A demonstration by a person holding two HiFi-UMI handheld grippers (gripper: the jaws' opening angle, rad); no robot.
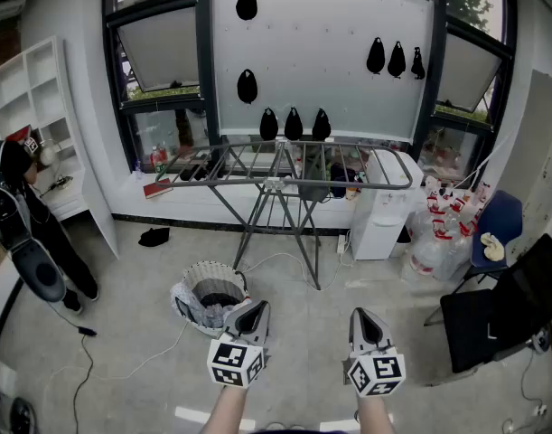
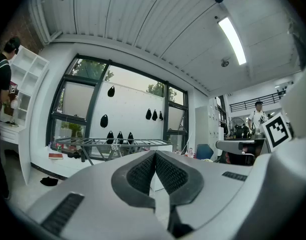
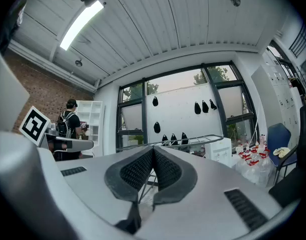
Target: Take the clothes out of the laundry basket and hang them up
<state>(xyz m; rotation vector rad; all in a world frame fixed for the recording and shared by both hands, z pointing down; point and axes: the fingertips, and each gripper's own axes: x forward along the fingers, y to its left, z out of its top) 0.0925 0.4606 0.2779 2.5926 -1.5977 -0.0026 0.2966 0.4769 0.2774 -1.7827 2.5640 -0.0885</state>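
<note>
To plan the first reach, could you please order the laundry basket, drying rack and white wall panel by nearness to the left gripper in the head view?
1. Laundry basket, on the floor beside the left gripper.
2. Drying rack, ahead, mid-room.
3. White wall panel, behind the rack.

Your rack [image 1: 285,177] is dull grey metal; the basket [image 1: 208,268] below it looks white plastic, holding crumpled cloth [image 1: 203,313].

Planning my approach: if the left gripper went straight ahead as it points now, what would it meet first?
Probably the drying rack; the laundry basket seems to lie below that line, though depth is unclear.
</note>
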